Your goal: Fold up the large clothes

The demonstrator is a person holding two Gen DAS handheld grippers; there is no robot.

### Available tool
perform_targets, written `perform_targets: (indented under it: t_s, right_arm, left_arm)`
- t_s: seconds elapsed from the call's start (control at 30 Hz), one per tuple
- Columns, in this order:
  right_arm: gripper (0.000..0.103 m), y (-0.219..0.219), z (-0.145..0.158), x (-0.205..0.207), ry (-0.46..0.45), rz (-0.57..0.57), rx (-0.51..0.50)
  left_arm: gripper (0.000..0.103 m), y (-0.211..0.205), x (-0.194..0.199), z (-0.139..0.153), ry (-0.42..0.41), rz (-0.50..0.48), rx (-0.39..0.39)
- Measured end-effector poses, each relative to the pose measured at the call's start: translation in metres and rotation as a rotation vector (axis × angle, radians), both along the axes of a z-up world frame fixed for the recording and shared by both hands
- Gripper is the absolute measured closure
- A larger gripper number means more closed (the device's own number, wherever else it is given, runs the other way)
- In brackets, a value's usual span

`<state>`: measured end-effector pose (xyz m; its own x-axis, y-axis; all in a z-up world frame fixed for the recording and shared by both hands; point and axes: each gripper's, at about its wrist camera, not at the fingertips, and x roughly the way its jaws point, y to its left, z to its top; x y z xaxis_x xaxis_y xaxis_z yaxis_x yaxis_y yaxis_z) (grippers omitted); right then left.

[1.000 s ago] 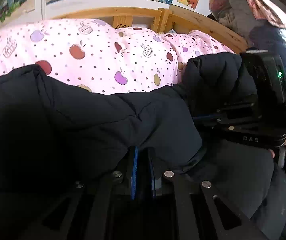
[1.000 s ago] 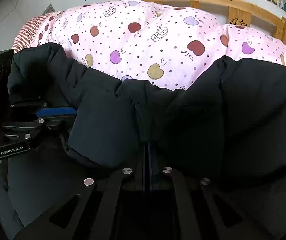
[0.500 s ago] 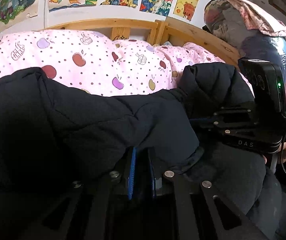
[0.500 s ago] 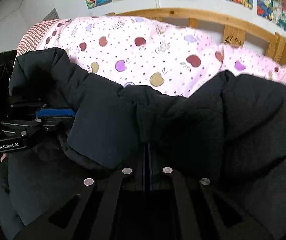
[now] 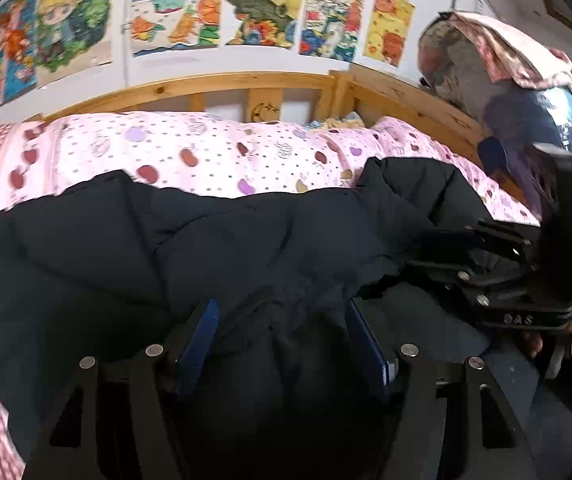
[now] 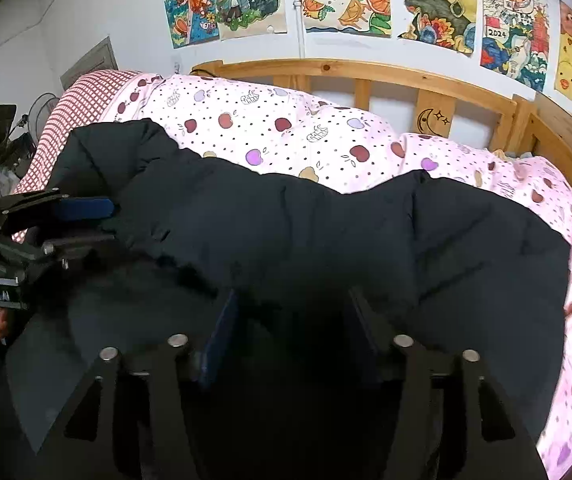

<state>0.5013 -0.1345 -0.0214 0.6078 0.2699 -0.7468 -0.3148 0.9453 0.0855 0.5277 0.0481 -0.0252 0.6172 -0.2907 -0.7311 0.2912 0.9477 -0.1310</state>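
Left wrist view, nearest: left claw, its blue pads spread wide, with dark fabric of the jacket bulging into the gap; nothing is pinched.
Right wrist view, nearest: right claw, likewise spread wide over the jacket's near edge, gripping nothing.
Jacket: a dark padded jacket lying across the bed, its near edge bunched right at both claws, its far edge a rounded fold resting on the duvet.
Jacket's ends: one puffy end rises just beside the left claw, as the right wrist view shows; the other end humps up near the right claw in the left wrist view.
Beyond the jacket: a pink duvet printed with apples, then the wooden bed rail, then drawings taped to the wall.
Beside the jacket's right end: a bundle of bedding stacked past the bed rail.
Stage, as I judge it: one fold is laid down and both claws are free of the cloth.
Risk, spring-back: the padding is thick and airy, so the fold may puff up and roll open once nothing presses on it.
Risk, snag: fabric sits between the open pads, so pulling a claw away could drag the edge and skew the fold.
Risk, slide: the smooth shell could slip on the soft, uneven duvet.
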Motion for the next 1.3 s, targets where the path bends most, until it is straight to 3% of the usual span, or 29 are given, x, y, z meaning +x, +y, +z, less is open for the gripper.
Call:
perform_targets:
  t_s: [0.13, 0.33, 0.53, 0.93, 1.3]
  right_arm:
    - [0.039, -0.009, 0.012, -0.005, -0.024, -0.014, -0.007]
    - [0.026, -0.024, 0.045, -0.018, -0.067, -0.057, 0.045]
    - [0.019, -0.025, 0.077, -0.053, -0.112, -0.051, 0.059]
    - [0.016, -0.030, 0.148, -0.180, -0.201, -0.034, 0.028]
    - [0.013, -0.018, 0.164, -0.274, -0.227, 0.038, -0.042]
  left_arm:
    - [0.025, 0.005, -0.012, 0.016, 0.000, 0.072, -0.015]
    - [0.018, 0.003, -0.033, 0.041, 0.004, 0.140, -0.022]
    - [0.001, -0.003, -0.076, 0.077, -0.072, 0.187, 0.003]
    - [0.000, -0.027, -0.182, 0.137, -0.095, 0.188, 0.038]
    - [0.000, -0.040, -0.297, 0.151, -0.146, 0.157, 0.113]
